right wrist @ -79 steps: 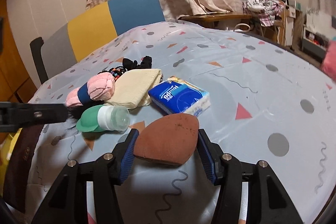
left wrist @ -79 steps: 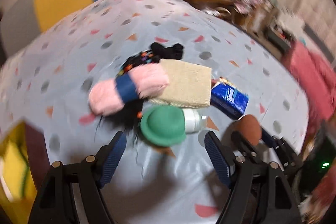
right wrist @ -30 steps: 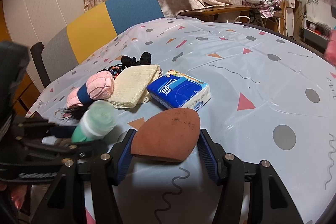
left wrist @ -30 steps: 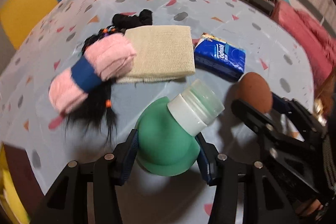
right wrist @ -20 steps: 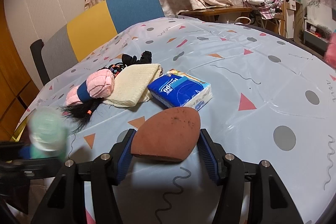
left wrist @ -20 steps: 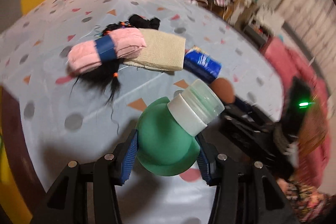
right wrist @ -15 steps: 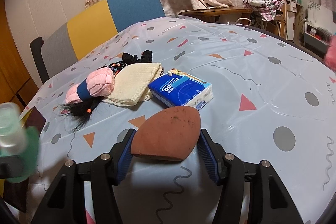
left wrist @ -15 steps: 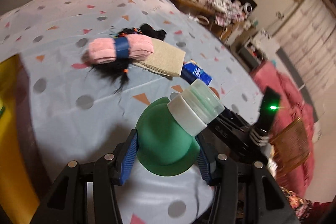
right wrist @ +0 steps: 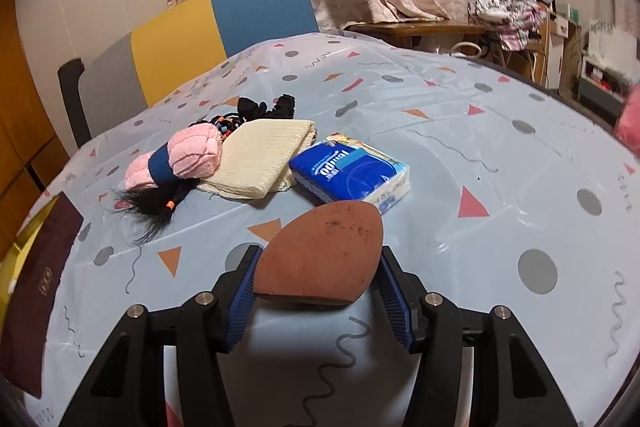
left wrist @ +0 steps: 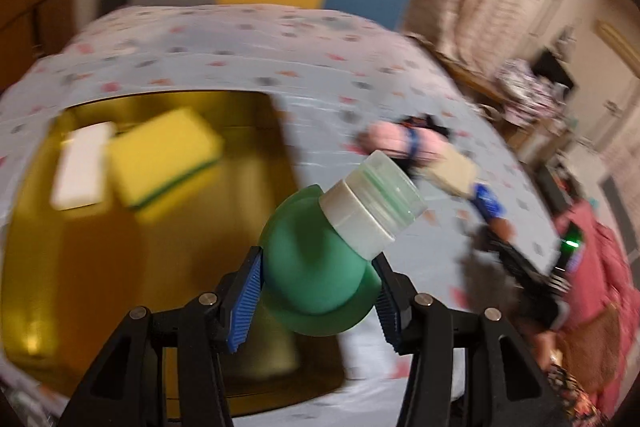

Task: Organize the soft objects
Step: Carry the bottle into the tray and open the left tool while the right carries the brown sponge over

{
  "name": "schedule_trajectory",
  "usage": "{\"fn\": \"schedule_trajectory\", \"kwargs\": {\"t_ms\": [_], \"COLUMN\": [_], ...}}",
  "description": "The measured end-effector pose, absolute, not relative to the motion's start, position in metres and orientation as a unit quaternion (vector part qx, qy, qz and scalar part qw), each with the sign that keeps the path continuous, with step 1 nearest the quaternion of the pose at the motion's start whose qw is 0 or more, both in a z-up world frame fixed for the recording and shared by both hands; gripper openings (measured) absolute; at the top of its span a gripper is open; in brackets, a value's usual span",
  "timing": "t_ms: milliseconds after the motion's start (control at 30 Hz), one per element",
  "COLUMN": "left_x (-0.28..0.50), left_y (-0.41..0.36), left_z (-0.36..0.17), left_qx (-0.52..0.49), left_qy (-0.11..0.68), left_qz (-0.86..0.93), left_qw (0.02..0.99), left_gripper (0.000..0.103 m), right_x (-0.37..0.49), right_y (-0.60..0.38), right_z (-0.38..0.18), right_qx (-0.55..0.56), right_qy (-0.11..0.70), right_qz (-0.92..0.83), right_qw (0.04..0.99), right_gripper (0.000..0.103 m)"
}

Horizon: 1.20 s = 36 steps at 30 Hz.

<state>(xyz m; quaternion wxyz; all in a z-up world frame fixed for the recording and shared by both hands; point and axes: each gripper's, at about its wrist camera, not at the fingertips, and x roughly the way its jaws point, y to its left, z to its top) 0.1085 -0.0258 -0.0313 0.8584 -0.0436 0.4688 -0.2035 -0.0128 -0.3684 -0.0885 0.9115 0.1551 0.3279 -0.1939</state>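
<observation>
My left gripper [left wrist: 316, 293] is shut on a green squeeze bottle [left wrist: 320, 267] with a white cap, held in the air at the right edge of a yellow box [left wrist: 120, 267]. The box holds a yellow sponge [left wrist: 164, 155] and a white block [left wrist: 82, 165]. My right gripper [right wrist: 318, 295] is shut on a brown teardrop sponge [right wrist: 320, 259], just above the tablecloth. Beyond it lie a pink rolled towel with a blue band [right wrist: 180, 155], a cream folded cloth [right wrist: 260, 155], a blue tissue pack [right wrist: 348, 175], black doll hair [right wrist: 156, 207] and a black scrunchie [right wrist: 264, 107].
The table has a pale blue patterned cloth [right wrist: 480, 147]. A grey, yellow and blue chair [right wrist: 200, 39] stands at its far side. A dark red flat item [right wrist: 36, 287] lies at the left edge. Curtains and cluttered furniture [right wrist: 504, 7] stand behind.
My left gripper closed on the green bottle, lifted it off the table and swung left to the yellow box. My right gripper has stayed still, holding the brown sponge.
</observation>
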Motion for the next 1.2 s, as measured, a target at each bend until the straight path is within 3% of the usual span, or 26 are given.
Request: {"fn": "schedule_trajectory", "kwargs": {"t_ms": [567,933,1200], "left_x": [0.150,0.153,0.135], "left_y": [0.103,0.112,0.103], "left_z": [-0.074,-0.085,-0.061], "left_qx": [-0.061,-0.049,-0.051], "left_qy": [0.505,0.513,0.471], "left_qz": [0.004,0.034,0.039], "left_qw": [0.861,0.856,0.880], "left_gripper": [0.052,0.056,0.057], "right_x": [0.002,0.011,0.023], "right_y": [-0.281,-0.217,-0.183], "right_z": [-0.032,-0.005,-0.001], "right_qx": [0.140,0.129,0.113], "right_qy": [0.301,0.289,0.305], "right_qz": [-0.083,-0.011,0.044], "right_qw": [0.940,0.949,0.945], "right_gripper": [0.057,0.057,0.057]}}
